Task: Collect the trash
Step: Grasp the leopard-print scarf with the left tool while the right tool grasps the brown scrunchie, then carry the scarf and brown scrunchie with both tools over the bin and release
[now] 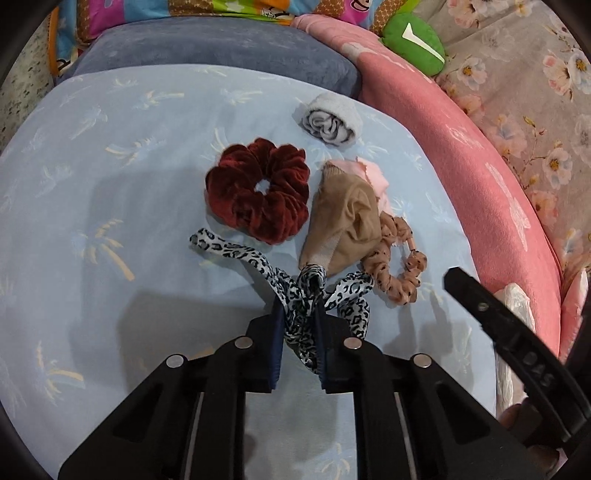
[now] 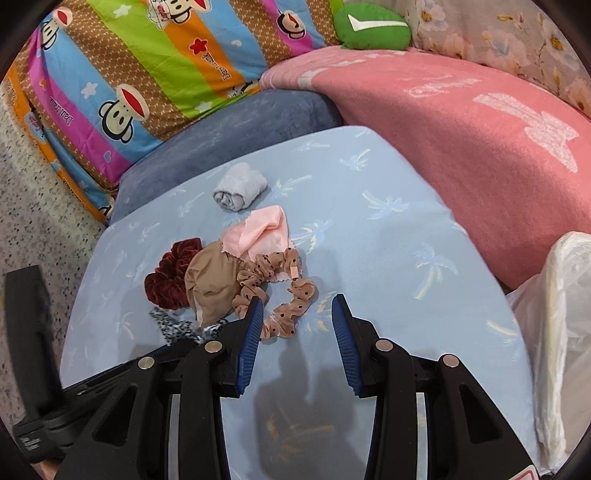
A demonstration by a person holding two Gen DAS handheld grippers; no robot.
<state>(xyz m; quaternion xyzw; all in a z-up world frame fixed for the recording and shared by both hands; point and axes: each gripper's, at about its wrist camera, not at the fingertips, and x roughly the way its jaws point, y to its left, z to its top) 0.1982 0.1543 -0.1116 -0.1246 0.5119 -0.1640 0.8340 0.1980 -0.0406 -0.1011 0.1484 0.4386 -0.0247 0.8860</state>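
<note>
My left gripper (image 1: 300, 314) is shut on a leopard-print ribbon (image 1: 236, 253), whose ends trail on the light blue sheet (image 1: 110, 184). Beyond it lie a dark red velvet scrunchie (image 1: 258, 192), a tan cloth (image 1: 343, 225), a pink cloth (image 1: 373, 177), a tan dotted scrunchie (image 1: 399, 280) and a rolled white sock (image 1: 332, 122). My right gripper (image 2: 297, 317) is open and empty, just above the sheet, with the dotted scrunchie (image 2: 284, 295) at its left fingertip. The red scrunchie (image 2: 170, 273), tan cloth (image 2: 210, 284), pink cloth (image 2: 262, 232) and sock (image 2: 240, 188) show beyond.
A white plastic bag (image 2: 561, 332) sits at the right edge of the bed. A pink blanket (image 2: 461, 147), a grey-blue pillow (image 2: 229, 129), a striped cartoon pillow (image 2: 147, 66) and a green plush (image 2: 373, 27) ring the sheet. Speckled floor (image 2: 33, 221) lies left.
</note>
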